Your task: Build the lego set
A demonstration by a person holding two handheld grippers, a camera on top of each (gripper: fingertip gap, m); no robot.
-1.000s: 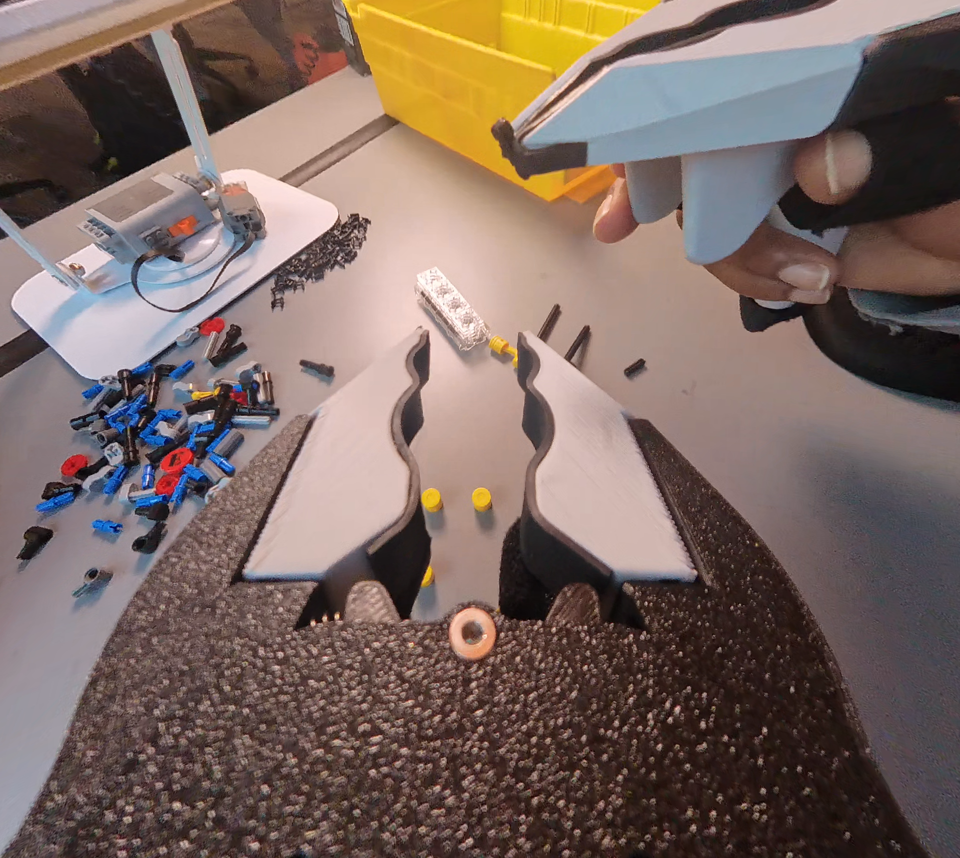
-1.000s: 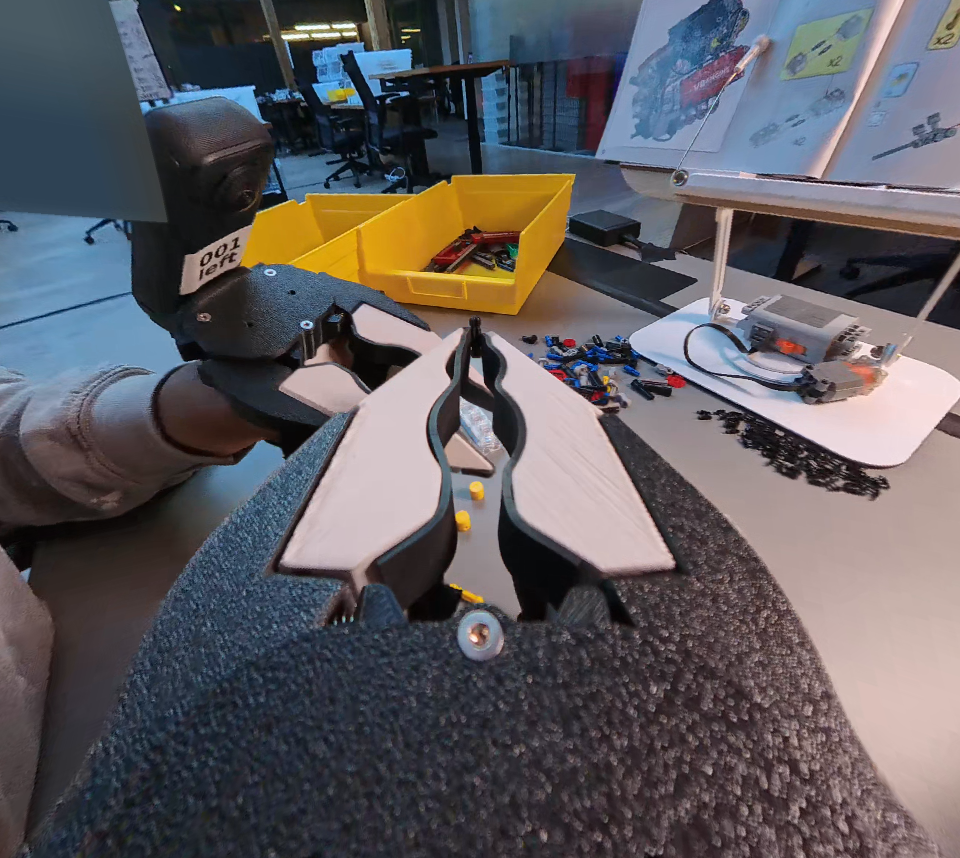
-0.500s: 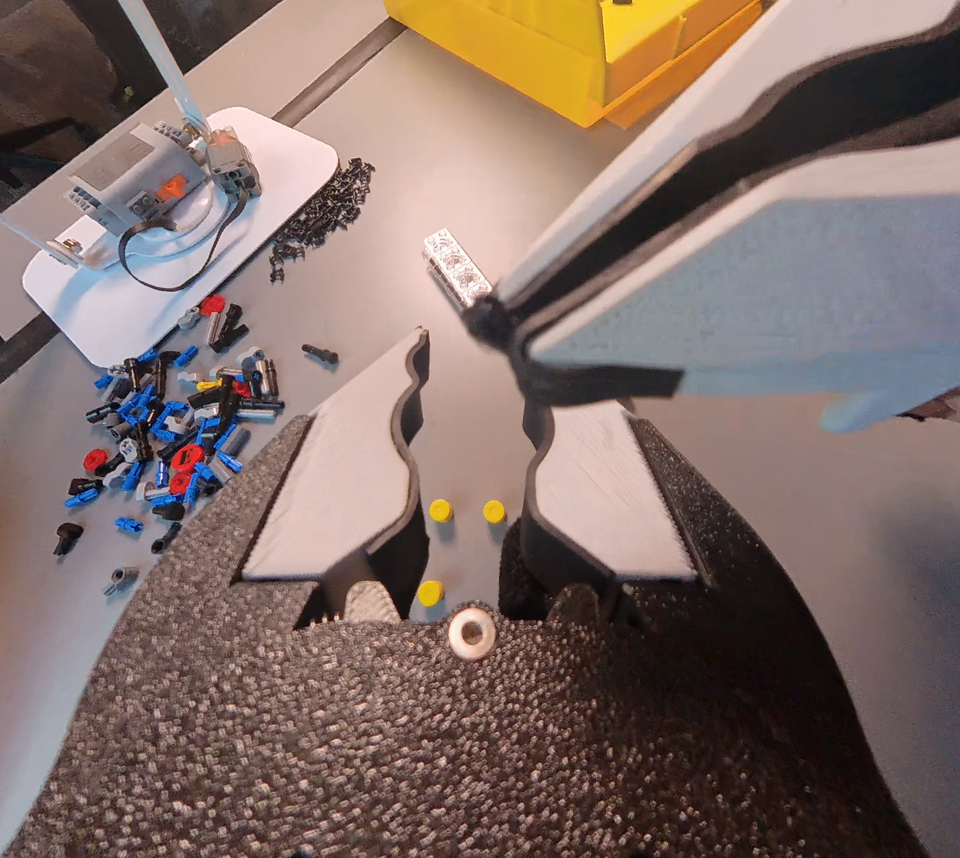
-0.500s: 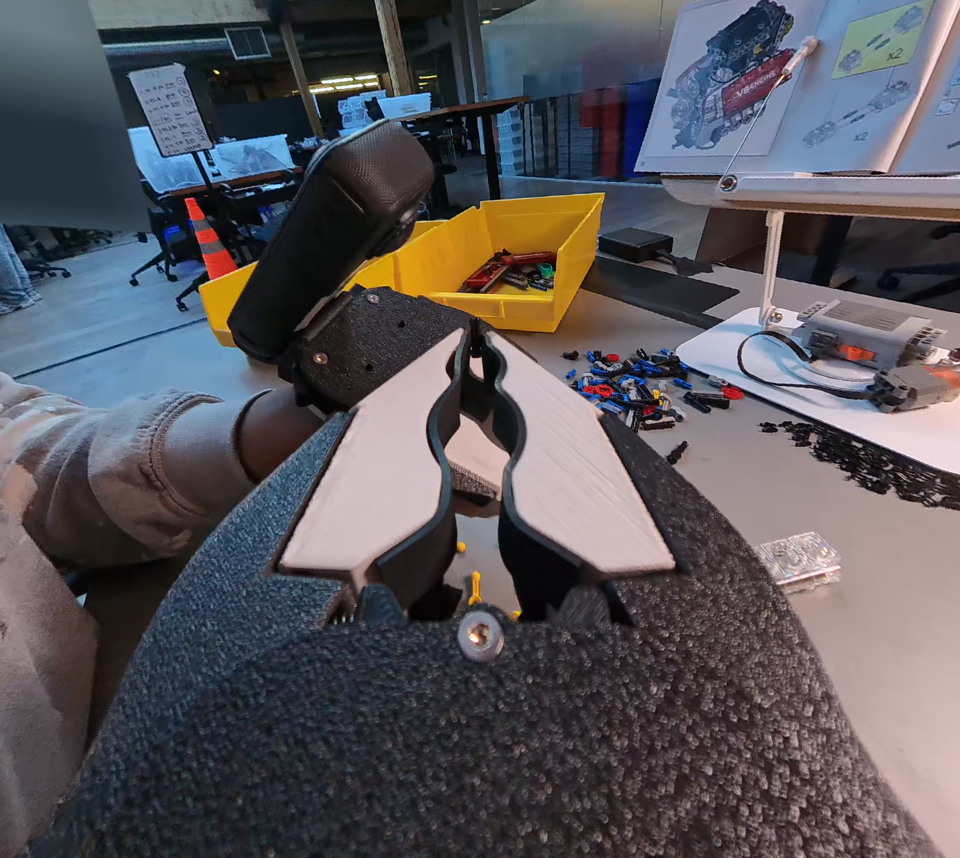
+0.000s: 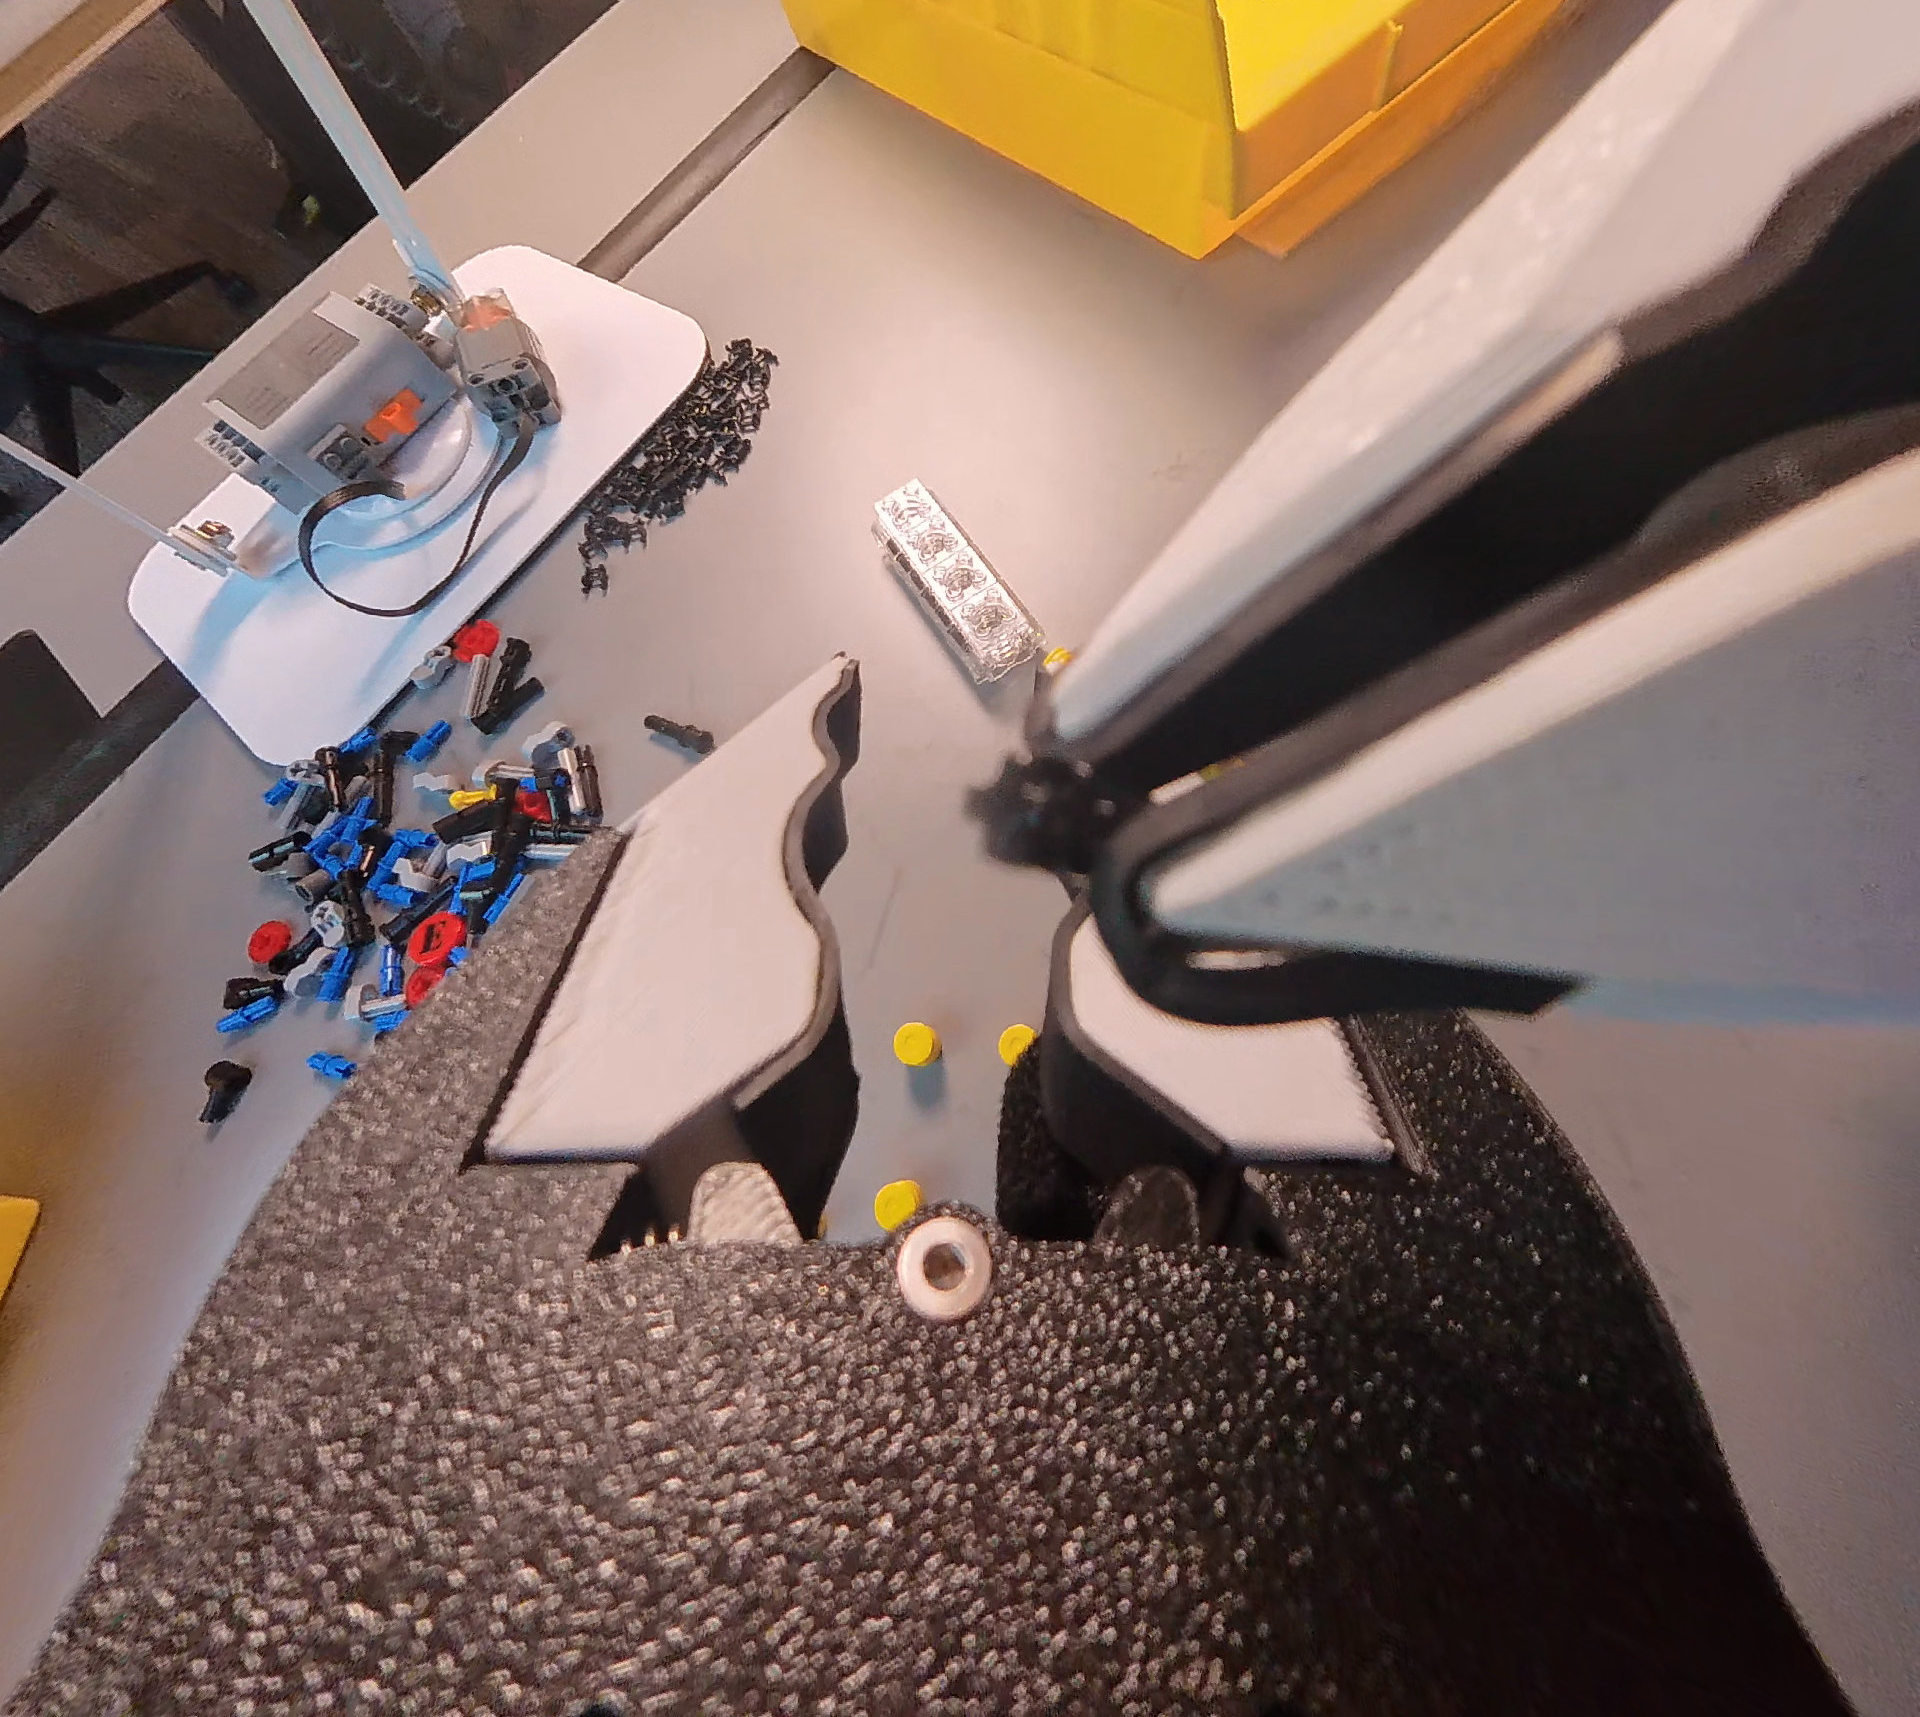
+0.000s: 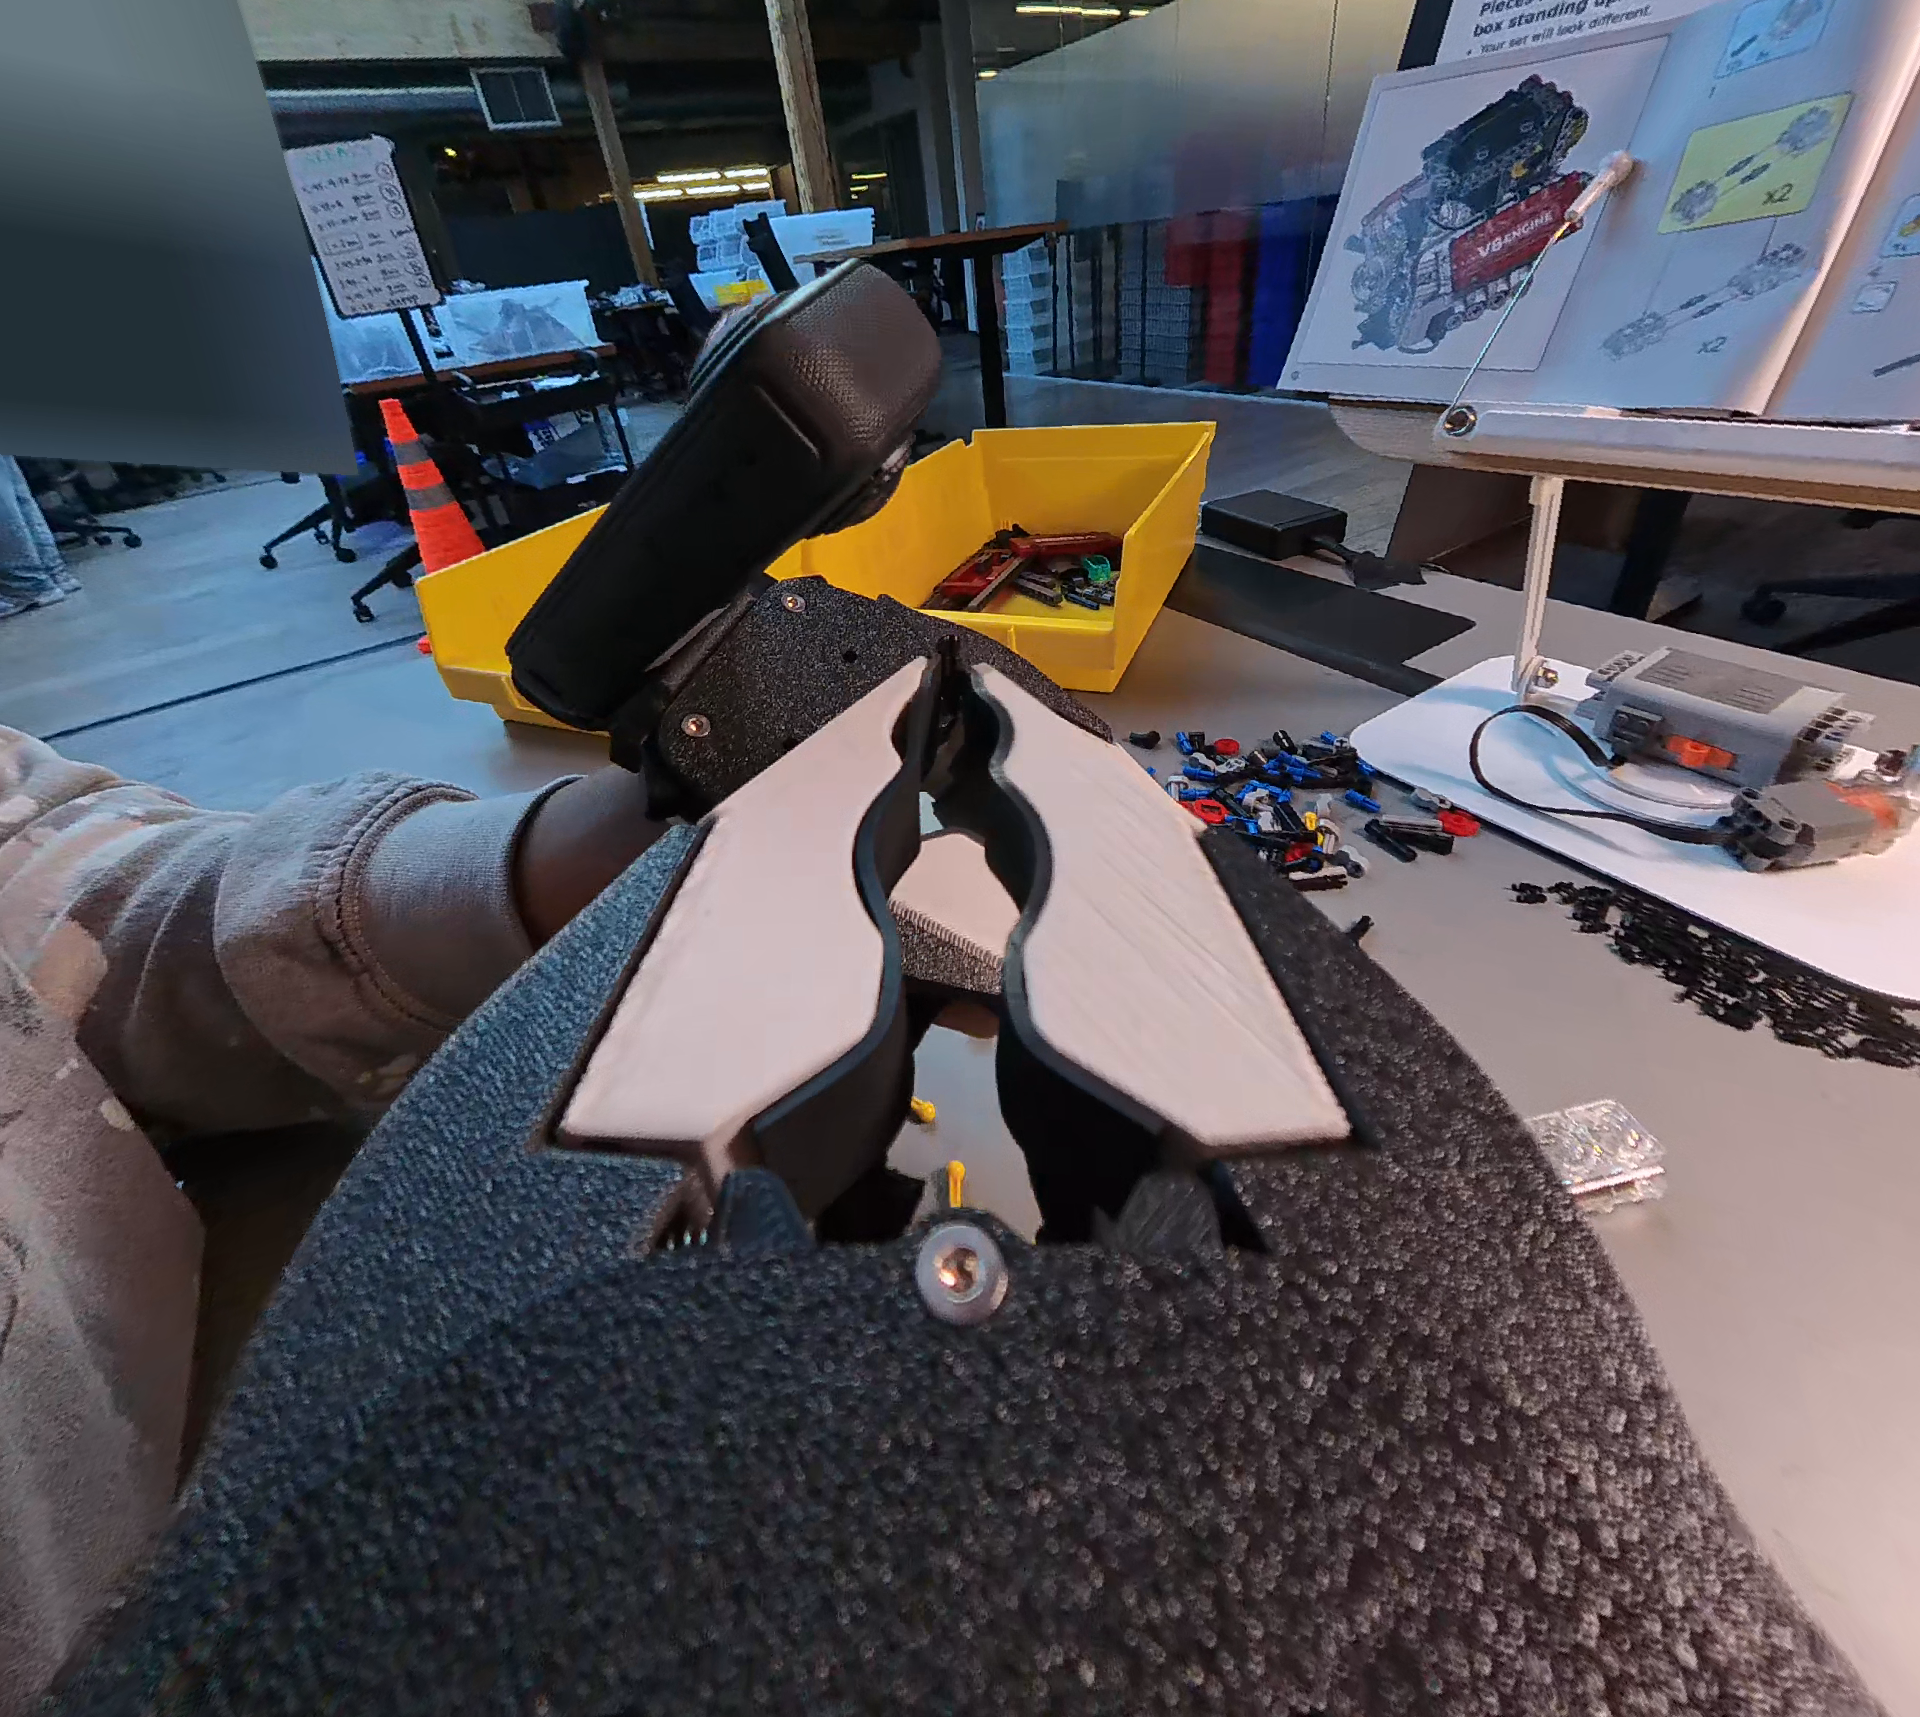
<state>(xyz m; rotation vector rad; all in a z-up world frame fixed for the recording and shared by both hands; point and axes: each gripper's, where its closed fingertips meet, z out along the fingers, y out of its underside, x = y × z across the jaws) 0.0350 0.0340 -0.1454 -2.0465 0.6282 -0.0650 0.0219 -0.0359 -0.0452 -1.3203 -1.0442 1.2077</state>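
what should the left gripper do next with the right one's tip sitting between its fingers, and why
Probably close the left gripper gently on the small black piece. Its jaws stand open, and the right gripper, shut on that piece, holds it between them above the table; blur hides the exact alignment.

Each gripper has a coarse, speckled black body filling the lower half of its own view, with a single silver screw sunk in a washer at about 6 o'clock between the finger roots. The left gripper (image 5: 951, 794) carries two flat pale-grey fingers (image 5: 707, 929) with wavy, black-rubber-edged inner profiles. The right gripper (image 6: 951, 680) shows the same pale plates (image 6: 758, 919). At 10 o'clock in the right wrist view, the left unit bears a black textured camera housing (image 6: 748, 483) and small screws. A mottled grey sweatshirt sleeve (image 6: 208, 919) with ribbed cuff sits at 9 o'clock.
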